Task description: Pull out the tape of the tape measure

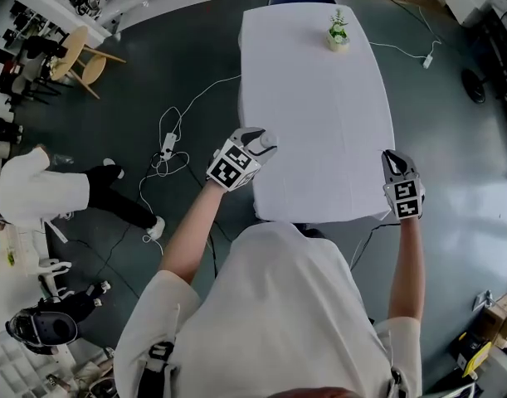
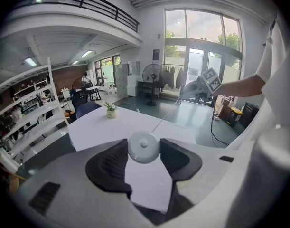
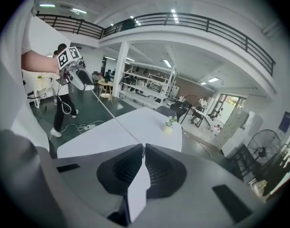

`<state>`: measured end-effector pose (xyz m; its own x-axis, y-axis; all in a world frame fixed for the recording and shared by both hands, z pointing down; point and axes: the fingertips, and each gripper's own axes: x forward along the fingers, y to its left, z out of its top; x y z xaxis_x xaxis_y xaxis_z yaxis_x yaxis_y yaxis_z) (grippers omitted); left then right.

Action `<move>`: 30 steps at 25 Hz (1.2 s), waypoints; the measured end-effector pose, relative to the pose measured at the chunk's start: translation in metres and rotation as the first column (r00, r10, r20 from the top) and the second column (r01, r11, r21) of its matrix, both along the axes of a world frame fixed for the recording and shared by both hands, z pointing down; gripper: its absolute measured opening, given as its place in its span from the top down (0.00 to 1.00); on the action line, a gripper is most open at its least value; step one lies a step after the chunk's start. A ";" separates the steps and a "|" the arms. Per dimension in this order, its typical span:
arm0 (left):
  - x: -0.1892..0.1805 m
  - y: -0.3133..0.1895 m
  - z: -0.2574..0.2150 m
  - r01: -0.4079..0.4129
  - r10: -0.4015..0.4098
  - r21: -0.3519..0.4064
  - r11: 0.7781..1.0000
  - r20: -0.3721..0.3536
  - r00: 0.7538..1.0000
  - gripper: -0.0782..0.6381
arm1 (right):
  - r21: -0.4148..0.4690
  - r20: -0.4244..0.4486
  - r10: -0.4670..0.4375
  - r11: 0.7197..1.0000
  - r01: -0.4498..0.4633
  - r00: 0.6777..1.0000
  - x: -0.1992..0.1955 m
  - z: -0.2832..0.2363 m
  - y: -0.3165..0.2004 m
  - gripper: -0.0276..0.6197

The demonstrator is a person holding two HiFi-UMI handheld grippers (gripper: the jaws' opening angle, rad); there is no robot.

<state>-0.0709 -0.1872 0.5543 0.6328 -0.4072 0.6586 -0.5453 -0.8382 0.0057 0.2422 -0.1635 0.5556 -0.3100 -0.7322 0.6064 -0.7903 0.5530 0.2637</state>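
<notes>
**Tape strung straight between the two claws**

The right gripper (image 3: 143,148) has its jaws pinched together on the tip of the thin pale tape (image 3: 117,120). The tape runs off toward 10 o'clock to the left gripper (image 3: 87,84). That one, jaws set wide, clamps the round white plastic tape measure case (image 2: 144,146). From above, the line lies roughly 9-to-3 over the near edge of the white table (image 1: 319,98). I judge that more length would come by drawing the right claw out toward 3 o'clock.
</notes>
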 end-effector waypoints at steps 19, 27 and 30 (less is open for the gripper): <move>0.017 0.015 0.028 0.097 -0.094 -0.089 0.991 0.031 0.995 0.59 | -0.096 0.023 -0.040 0.995 0.042 0.999 0.023 0.040 -0.010 0.89; 0.014 0.028 0.039 0.132 -0.131 -0.118 0.984 0.017 0.991 0.59 | -0.134 0.018 -0.034 0.990 0.037 0.999 0.037 0.053 -0.012 0.89; 0.018 0.031 0.045 0.143 -0.143 -0.122 0.982 0.013 0.990 0.59 | -0.144 0.027 -0.046 0.988 0.050 0.999 0.036 0.061 -0.010 0.89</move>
<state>-0.0525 -0.1562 0.5994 0.5707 -0.4094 0.7118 -0.6598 -0.7447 0.1007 0.2784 -0.1738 0.6164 -0.3582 -0.6215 0.6967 -0.7671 0.6213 0.1599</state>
